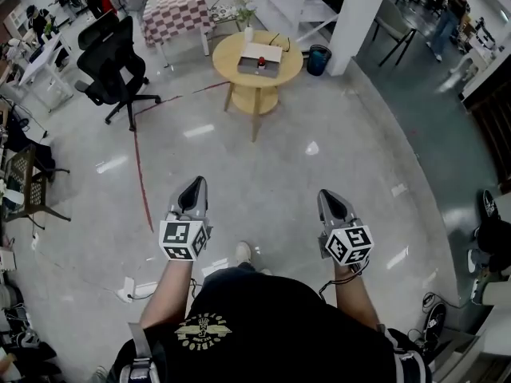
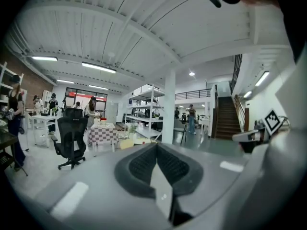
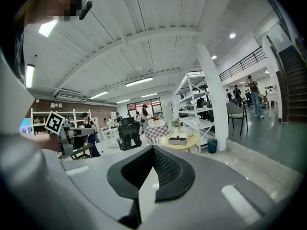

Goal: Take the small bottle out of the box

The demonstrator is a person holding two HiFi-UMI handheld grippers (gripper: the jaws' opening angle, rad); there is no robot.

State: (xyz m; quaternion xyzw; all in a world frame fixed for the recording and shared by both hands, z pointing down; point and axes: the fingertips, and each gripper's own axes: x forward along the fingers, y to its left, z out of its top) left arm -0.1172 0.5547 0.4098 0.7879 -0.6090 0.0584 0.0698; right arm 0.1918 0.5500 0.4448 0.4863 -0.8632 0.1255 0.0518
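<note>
Far ahead across the floor stands a round wooden table (image 1: 257, 86); on it lies a grey box (image 1: 259, 61) with a small red-topped bottle (image 1: 261, 63) in it. The right gripper view shows the same table (image 3: 184, 143), box (image 3: 177, 140) and bottle (image 3: 178, 137) small in the distance. In the left gripper view only the table's edge (image 2: 125, 143) peeks over the jaws. My left gripper (image 1: 194, 185) and right gripper (image 1: 330, 197) are held out side by side at waist height, far short of the table. Both are shut with nothing between the jaws, as the left gripper (image 2: 157, 146) and the right gripper (image 3: 153, 150) show close up.
A black office chair (image 1: 116, 70) stands left of the table and a checked-cloth table (image 1: 174, 10) behind it. A white pillar (image 1: 355, 14) and a blue bin (image 1: 318, 58) are to the right. A red line (image 1: 142, 174) crosses the floor. Shoes (image 1: 487, 206) lie at the right edge.
</note>
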